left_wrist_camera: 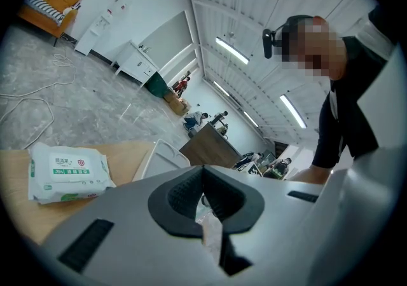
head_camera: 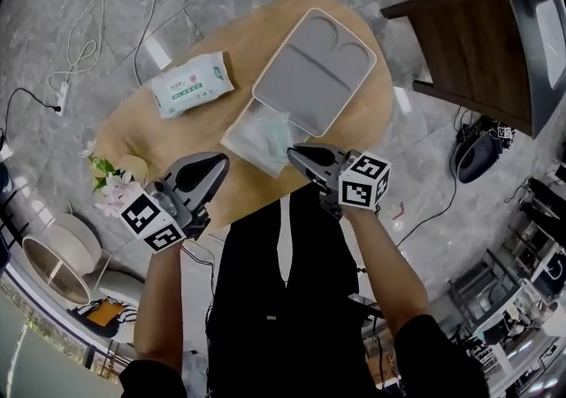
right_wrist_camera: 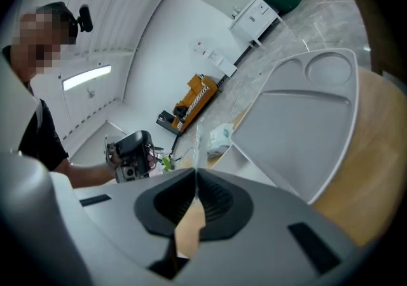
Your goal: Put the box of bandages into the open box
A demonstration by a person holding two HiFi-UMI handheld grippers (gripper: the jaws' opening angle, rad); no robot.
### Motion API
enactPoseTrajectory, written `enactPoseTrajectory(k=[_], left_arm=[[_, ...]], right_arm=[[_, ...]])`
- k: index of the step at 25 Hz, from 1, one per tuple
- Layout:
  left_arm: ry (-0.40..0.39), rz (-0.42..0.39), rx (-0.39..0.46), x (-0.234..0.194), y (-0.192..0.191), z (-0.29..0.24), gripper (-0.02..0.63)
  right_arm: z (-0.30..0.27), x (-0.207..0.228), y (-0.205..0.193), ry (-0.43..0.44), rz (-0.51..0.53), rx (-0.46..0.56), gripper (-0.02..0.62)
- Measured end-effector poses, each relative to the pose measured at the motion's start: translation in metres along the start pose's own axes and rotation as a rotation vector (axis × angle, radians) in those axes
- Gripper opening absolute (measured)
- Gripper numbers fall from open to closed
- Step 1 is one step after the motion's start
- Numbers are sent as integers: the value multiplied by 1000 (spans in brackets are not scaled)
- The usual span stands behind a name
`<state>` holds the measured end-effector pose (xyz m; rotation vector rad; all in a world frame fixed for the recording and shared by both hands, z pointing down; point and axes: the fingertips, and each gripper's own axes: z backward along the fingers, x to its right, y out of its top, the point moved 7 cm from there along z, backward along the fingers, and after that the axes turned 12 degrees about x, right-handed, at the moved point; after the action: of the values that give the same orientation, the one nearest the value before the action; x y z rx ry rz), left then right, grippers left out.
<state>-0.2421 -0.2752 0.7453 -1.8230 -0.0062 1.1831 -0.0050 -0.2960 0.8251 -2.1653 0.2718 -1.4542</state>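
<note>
A light-brown oval wooden desk carries a pale grey plastic storage box. Its moulded lid is thrown open and lies flat beyond the clear tub. A pale greenish-white item lies inside the tub, but it is too indistinct to tell whether it is the box of bandages.

Left of the storage box and apart from it lies a white-and-green soft pack of wipes.

The left hand-held gripper and the right hand-held gripper are both at the desk's near edge. Each has its jaws pressed together and holds nothing. The right one's tip is just beside the tub's near corner.

A small bunch of pink-and-white flowers stands at the desk's left end.
</note>
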Motion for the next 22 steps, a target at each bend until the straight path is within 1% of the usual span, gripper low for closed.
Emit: enactPoseTrajectory(k=[9,14,22], left_arm=[[-1,11,-13,-13,-16,7,17],[-11,12,-16,-15,-18,8,17],[-13,19,-12,-17,-20,7,17]], right_arm=[[-32,17,-25,-59,77,-162,20],[-41,22,-27,-83,83,-194,20],[-53,27,-36,-151,142,-297,20]])
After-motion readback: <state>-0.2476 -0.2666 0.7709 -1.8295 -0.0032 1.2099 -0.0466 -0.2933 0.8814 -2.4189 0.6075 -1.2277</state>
